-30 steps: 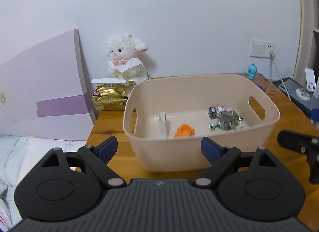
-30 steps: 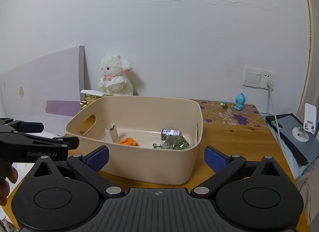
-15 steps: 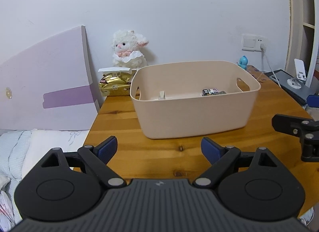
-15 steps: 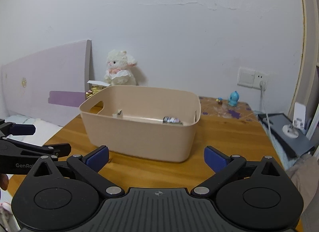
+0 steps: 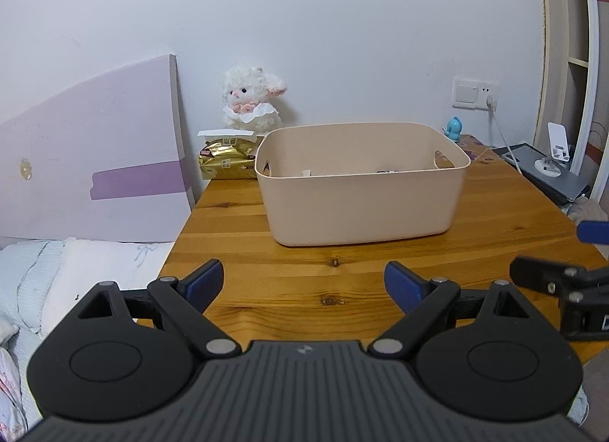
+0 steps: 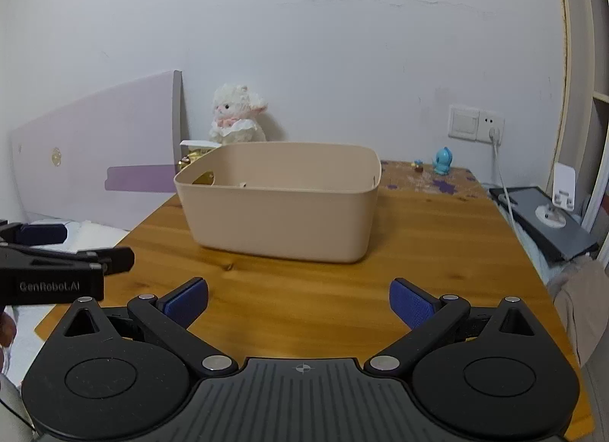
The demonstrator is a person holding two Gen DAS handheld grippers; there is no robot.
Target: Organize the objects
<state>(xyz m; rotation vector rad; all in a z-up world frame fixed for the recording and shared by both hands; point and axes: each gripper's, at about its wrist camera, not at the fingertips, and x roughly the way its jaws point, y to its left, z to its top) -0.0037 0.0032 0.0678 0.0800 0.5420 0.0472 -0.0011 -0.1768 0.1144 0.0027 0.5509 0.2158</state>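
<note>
A beige plastic bin (image 5: 361, 210) (image 6: 281, 221) with handle cut-outs stands on the wooden table (image 5: 266, 271) (image 6: 437, 252). Its contents are mostly hidden by the near wall; only the top of a small white box (image 5: 306, 172) and a sliver of a dark packet (image 5: 388, 171) show over the rim. My left gripper (image 5: 303, 284) is open and empty, low over the table's front, well short of the bin. My right gripper (image 6: 298, 303) is open and empty too, also back from the bin. Each gripper appears at the edge of the other's view.
A white plush lamb (image 5: 251, 103) and a gold foil pack (image 5: 228, 164) sit behind the bin at the wall. A blue figurine (image 6: 443, 160), a wall socket with cable (image 6: 491, 130) and a grey device with a phone stand (image 6: 548, 225) are on the right. A lilac headboard (image 5: 95, 160) and bedding (image 5: 76, 274) lie left.
Both grippers have pulled back and dropped lower, away from the bin. The items inside, seen from above a second ago, are now mostly hidden behind its near wall.
</note>
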